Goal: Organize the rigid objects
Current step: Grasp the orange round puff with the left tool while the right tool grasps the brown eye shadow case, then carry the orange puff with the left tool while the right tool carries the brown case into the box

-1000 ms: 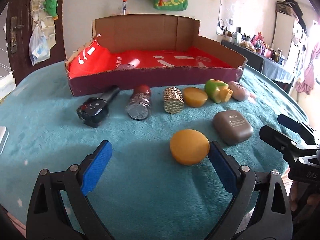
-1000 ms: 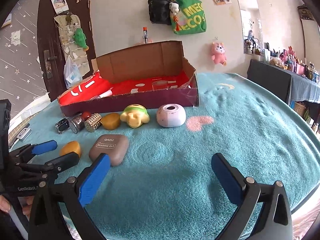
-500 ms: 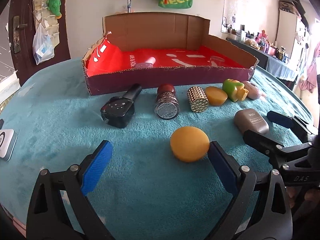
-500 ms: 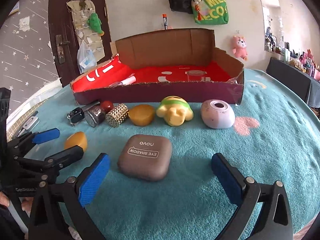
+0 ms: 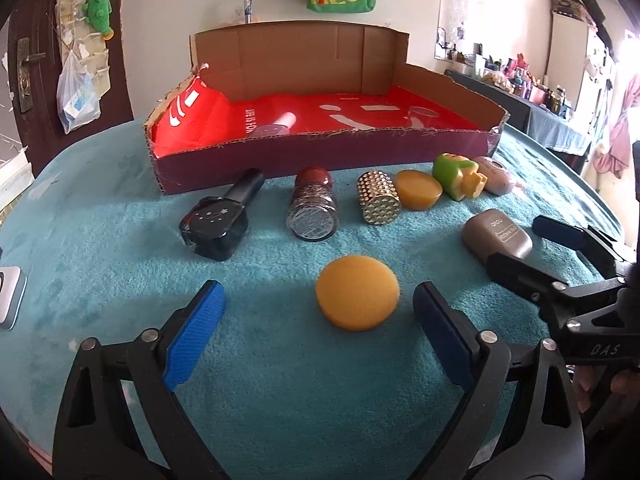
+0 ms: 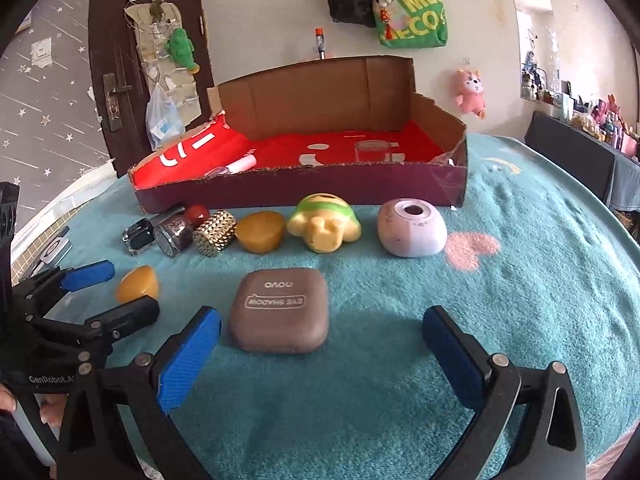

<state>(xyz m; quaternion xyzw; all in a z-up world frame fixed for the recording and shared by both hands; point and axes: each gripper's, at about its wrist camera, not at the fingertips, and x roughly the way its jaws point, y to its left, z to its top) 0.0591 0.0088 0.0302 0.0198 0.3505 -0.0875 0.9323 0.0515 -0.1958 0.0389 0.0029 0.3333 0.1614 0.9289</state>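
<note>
My left gripper (image 5: 318, 316) is open and empty, with an orange round soap (image 5: 357, 298) lying just ahead between its jaws. My right gripper (image 6: 320, 344) is open and empty, with a brown eye-shadow case (image 6: 280, 316) lying just ahead, nearer its left jaw. Behind stands a cardboard box (image 5: 320, 156) with a red lining. In front of it lie a black bottle (image 5: 222, 216), a red-capped glitter jar (image 5: 312, 210), a gold studded cylinder (image 5: 378, 202), an amber soap (image 5: 418, 195), a green-yellow toy (image 5: 458, 176) and a pink rounded device (image 6: 412, 228).
Everything lies on a teal fuzzy cloth (image 6: 400, 380) over a round table. A small tube (image 5: 280, 124) and a clear cup (image 6: 370, 150) lie in the box. A white device (image 5: 8, 296) sits at the left edge. A door and hanging bags are behind.
Both grippers moved forward and left. The orange soap now sits closer between the left jaws and the brown case closer before the right jaws. Both stayed open.
</note>
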